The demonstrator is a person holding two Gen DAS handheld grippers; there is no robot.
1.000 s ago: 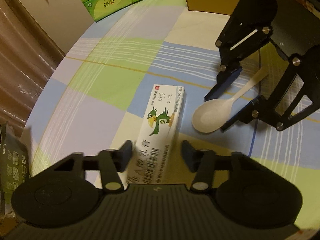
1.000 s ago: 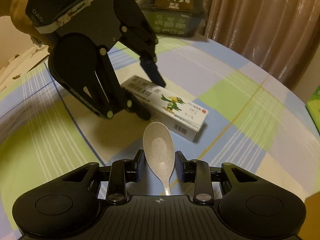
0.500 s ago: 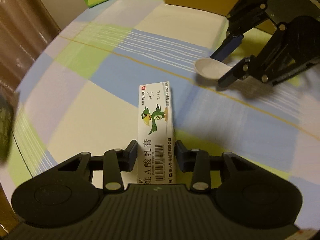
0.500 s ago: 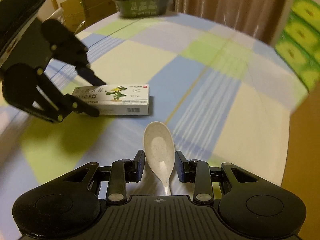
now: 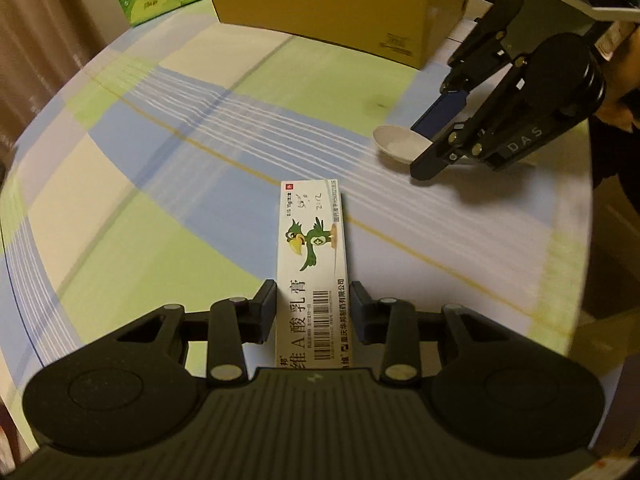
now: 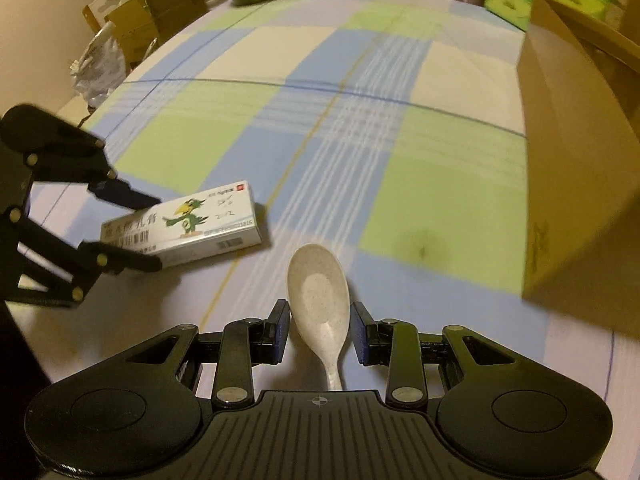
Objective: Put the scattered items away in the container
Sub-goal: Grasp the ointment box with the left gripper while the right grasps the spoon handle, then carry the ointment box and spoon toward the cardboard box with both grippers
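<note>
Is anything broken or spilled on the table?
No, nothing looks broken or spilled. The left gripper holds the white box, the right gripper holds the spoon, and the cardboard box stands upright.

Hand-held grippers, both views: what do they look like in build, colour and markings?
Both are matte black. The left hand-held gripper has a ribbed central body, two round side housings and linkage arms with silver pivot screws. The right hand-held gripper matches it; seen from the left wrist view it has dark blue finger pads and raised "DAS" lettering.
</note>
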